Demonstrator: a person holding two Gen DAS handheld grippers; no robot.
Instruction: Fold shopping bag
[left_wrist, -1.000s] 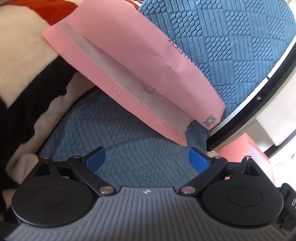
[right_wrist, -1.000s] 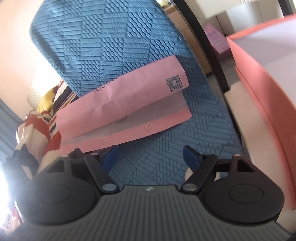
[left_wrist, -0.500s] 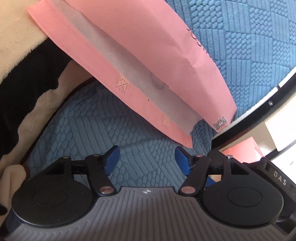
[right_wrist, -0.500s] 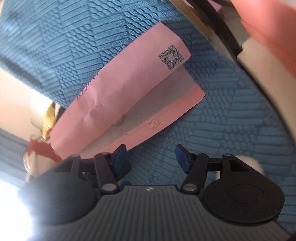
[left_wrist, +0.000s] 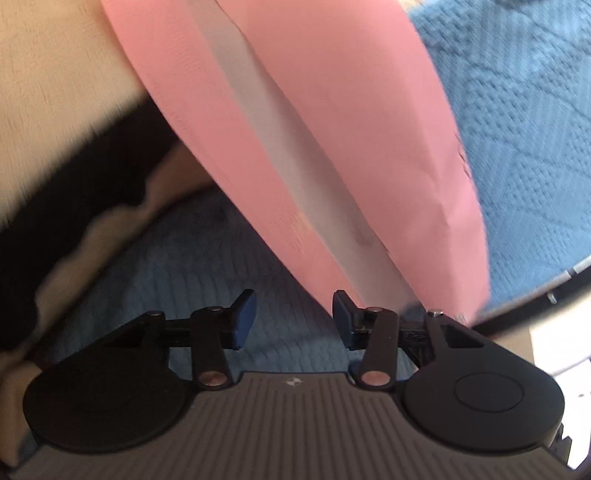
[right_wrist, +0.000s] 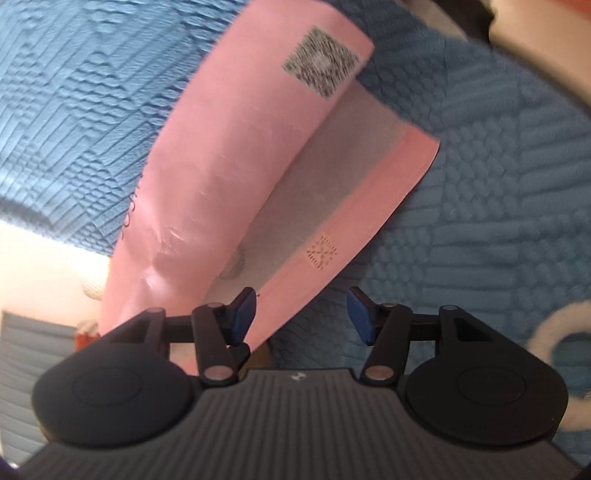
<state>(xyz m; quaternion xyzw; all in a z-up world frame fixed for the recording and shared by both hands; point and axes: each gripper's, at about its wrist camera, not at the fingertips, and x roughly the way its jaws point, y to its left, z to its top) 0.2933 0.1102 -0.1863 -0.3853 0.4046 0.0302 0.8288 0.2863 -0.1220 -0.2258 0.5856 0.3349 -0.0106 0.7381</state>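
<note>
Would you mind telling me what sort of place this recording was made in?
Probably a living room in a home. The pink bag lies on a blue textured cover, seemingly over a sofa or chair, beside a cream and black blanket.

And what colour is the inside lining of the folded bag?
Pale grey-white, between pink layers of the bag; clearest in the right wrist view.
</note>
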